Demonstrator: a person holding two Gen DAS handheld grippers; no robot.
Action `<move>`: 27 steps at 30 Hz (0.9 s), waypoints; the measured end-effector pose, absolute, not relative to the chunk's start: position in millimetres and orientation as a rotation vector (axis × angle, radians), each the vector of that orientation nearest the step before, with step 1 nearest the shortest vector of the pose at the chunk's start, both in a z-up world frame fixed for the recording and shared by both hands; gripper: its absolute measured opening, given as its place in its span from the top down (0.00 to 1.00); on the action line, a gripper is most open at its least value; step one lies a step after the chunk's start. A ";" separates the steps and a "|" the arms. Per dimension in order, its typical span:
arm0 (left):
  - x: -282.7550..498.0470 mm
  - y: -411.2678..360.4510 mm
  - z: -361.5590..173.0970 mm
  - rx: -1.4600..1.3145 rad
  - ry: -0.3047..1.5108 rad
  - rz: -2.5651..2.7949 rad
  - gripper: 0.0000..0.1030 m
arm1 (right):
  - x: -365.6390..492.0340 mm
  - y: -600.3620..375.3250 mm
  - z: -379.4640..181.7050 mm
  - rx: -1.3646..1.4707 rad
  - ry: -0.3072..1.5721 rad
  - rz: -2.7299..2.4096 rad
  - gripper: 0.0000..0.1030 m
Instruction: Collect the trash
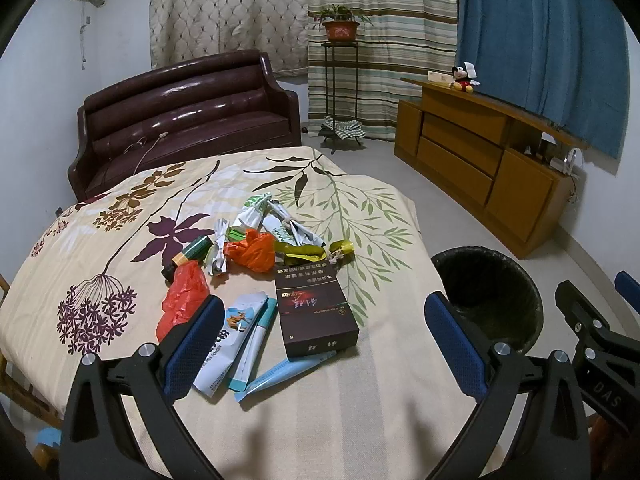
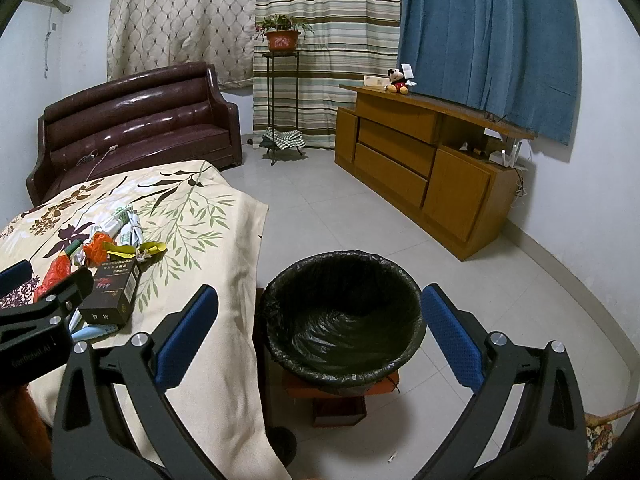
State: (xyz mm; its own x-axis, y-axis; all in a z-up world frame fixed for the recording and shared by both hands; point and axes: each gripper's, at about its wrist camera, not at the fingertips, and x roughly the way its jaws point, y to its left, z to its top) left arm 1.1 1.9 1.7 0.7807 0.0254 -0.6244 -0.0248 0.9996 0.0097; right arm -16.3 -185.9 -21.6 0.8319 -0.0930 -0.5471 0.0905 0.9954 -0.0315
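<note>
Blue pads of left gripper point(image 1: 324, 340) spread wide, empty, w/ dark cigarette box point(image 1: 316, 312) on the tablecloth point(image 1: 100, 240) btwn them: stiff, light, pinch its long sides. Right gripper point(image 2: 318, 332) also agape, above black-lined bin point(image 2: 342, 320) beside table.

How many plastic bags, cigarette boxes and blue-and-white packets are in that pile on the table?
Plastic bags: 2, the red bag and the orange bag
Cigarette box: 1
Blue-and-white packets: 3, the powder sachet, the slim stick and the flat packet
Total: 6
The crumpled wrappers behind are too tangled to count.
</note>
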 end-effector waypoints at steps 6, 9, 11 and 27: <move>1.4 1.7 1.8 0.003 0.674 0.027 0.05 | -16.0 -186.3 -22.3 -0.003 0.581 -0.098 0.04; 1.3 0.9 1.8 0.007 0.676 0.024 0.05 | -15.9 -186.6 -22.6 -0.004 0.581 -0.098 0.04; 1.8 0.5 1.1 0.012 0.680 0.020 0.05 | -15.8 -186.8 -22.7 -0.004 0.582 -0.098 0.04; 6.6 42.2 -6.7 0.050 0.716 0.068 0.24 | -4.6 -162.6 -36.8 -0.024 0.630 -0.069 0.24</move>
State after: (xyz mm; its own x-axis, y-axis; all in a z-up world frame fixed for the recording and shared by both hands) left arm 6.6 42.2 -6.7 0.7526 0.0791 -0.6537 -0.0446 0.9966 0.0693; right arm -4.6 -162.6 -36.8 0.8059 -0.0719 -0.5877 0.0575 0.9974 -0.0431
